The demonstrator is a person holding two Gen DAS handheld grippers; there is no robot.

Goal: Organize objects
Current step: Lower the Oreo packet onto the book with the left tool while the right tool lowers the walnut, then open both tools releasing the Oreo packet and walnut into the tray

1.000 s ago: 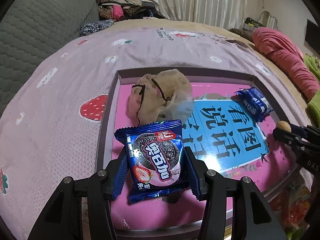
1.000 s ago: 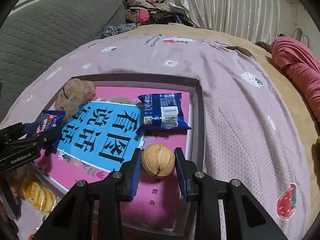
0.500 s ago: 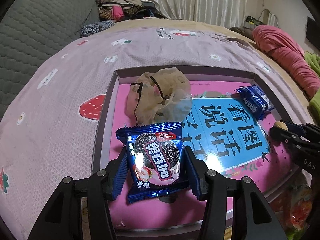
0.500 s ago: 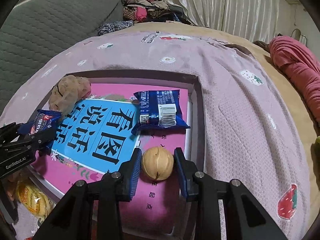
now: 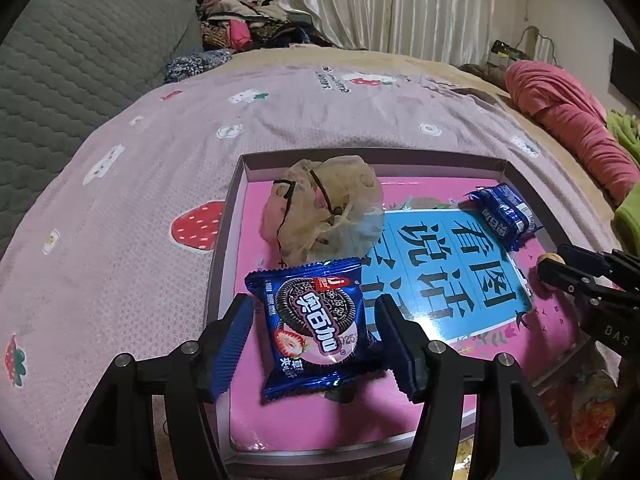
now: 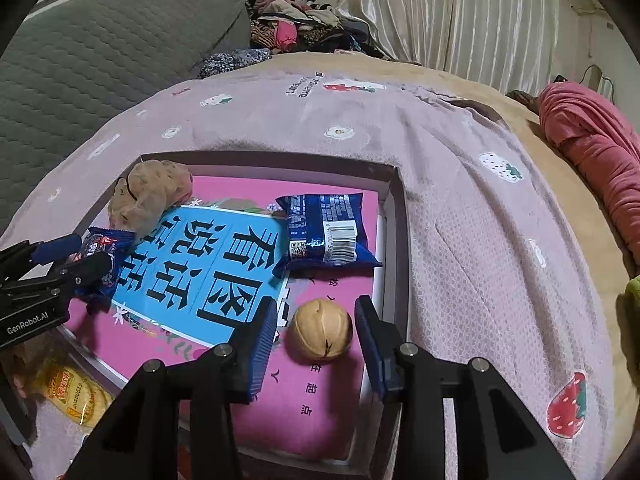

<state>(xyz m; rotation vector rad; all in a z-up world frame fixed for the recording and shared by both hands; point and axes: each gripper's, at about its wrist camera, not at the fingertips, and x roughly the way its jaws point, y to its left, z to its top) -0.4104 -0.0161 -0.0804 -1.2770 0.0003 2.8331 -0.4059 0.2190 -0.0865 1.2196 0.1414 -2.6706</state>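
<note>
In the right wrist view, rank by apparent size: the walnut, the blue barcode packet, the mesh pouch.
1. blue barcode packet
2. mesh pouch, close to the packet and farther from the camera, so unsure
3. walnut, clearly smallest though nearest

All items lie in the shallow box (image 5: 224,256). Blue cookie packet (image 5: 316,326): face up, near-left corner. Sheer drawstring pouch (image 5: 324,216): crumpled, far-left corner. Second blue packet (image 6: 324,236): barcode up, far-right area. Walnut (image 6: 320,334): resting near the right wall.
</note>
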